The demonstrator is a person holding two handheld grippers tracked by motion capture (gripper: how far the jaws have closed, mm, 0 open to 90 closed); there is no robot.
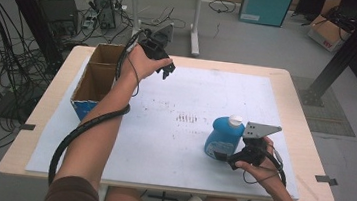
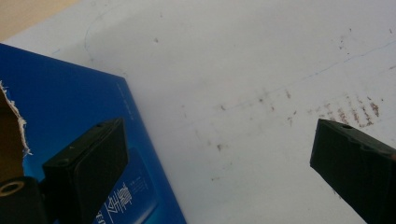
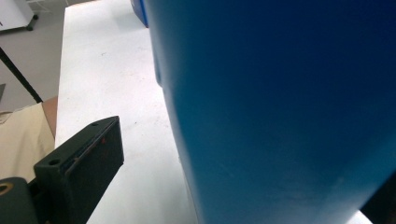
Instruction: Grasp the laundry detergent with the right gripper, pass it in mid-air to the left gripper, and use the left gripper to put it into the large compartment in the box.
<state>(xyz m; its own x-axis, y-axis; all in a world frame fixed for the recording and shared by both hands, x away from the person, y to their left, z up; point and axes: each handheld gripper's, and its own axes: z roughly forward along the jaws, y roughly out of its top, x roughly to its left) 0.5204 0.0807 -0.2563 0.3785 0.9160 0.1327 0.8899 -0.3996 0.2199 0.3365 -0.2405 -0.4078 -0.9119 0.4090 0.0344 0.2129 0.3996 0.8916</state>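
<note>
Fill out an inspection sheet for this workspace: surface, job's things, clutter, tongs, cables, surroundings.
Surface: white sheet over a wooden table, with brownish scuff marks mid-sheet.
Job's things: blue bottle with a white cap, upright on the sheet; open cardboard box with blue sides at the left edge.
Clutter: nothing seen.
Tongs: left tongs open, held above the sheet beside the box; right tongs open, jaws around the bottle's base, contact not clear.
Cables: a black cable trails along the left forearm; another runs from the right tongs.
Surroundings: desk, floor cables, electronics, cartons behind.
</note>
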